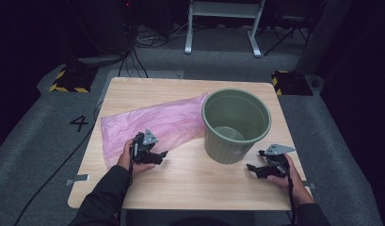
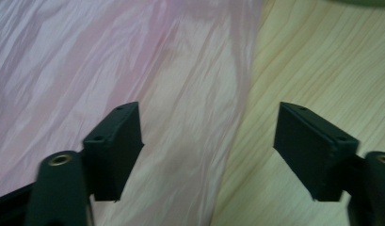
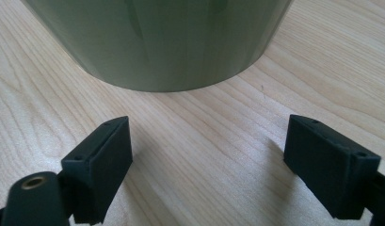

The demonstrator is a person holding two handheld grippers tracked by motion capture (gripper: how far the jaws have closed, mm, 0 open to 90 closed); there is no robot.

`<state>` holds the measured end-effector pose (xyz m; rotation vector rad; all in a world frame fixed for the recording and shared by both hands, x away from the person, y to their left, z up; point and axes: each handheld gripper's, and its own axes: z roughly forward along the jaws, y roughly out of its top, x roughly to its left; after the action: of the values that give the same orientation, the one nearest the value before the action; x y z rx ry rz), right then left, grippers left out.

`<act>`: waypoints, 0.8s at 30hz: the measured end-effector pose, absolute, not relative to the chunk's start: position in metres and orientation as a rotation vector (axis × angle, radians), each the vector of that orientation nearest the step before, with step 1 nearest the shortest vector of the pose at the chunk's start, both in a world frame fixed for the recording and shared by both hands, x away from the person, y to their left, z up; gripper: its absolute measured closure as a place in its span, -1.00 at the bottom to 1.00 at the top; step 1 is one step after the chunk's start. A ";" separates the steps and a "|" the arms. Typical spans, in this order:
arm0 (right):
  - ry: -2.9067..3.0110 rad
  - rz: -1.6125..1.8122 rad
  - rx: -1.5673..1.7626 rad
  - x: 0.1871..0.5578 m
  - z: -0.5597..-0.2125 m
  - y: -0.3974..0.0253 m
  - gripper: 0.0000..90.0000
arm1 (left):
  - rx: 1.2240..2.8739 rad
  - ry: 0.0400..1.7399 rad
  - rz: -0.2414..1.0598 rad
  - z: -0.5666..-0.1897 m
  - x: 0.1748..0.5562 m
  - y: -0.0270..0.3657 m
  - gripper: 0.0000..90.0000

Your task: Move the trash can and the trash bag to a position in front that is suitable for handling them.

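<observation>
Wood table [image 1: 190, 183]: crinkled pink bag [image 1: 152, 123] lies flat beside green bin [image 1: 236, 125]. L gripper [image 1: 156, 156] & R gripper [image 1: 256, 161] jaws spread, empty.

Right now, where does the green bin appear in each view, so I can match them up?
High view: green bin stands right of centre, upright on the wooden table.
Left gripper view: a green sliver at the top right corner.
Right gripper view: its lower wall spans the top.
Shared landmark: the wooden table.
</observation>
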<state>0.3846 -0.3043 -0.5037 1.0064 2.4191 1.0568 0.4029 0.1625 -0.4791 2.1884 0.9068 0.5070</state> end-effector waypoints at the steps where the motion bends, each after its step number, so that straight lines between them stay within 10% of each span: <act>1: 2.419 1.056 1.007 0.385 -0.504 -0.304 -0.65 | 2.187 0.890 0.519 -0.477 0.406 0.158 -0.58; 24: 2.399 1.048 1.032 0.381 -0.504 -0.305 -0.65 | 2.293 0.954 0.386 -0.490 0.464 0.129 -0.28</act>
<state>0.3811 -0.3048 -0.5037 1.0317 2.3990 1.0477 0.4639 0.1293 -0.4900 2.2927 0.9536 0.3864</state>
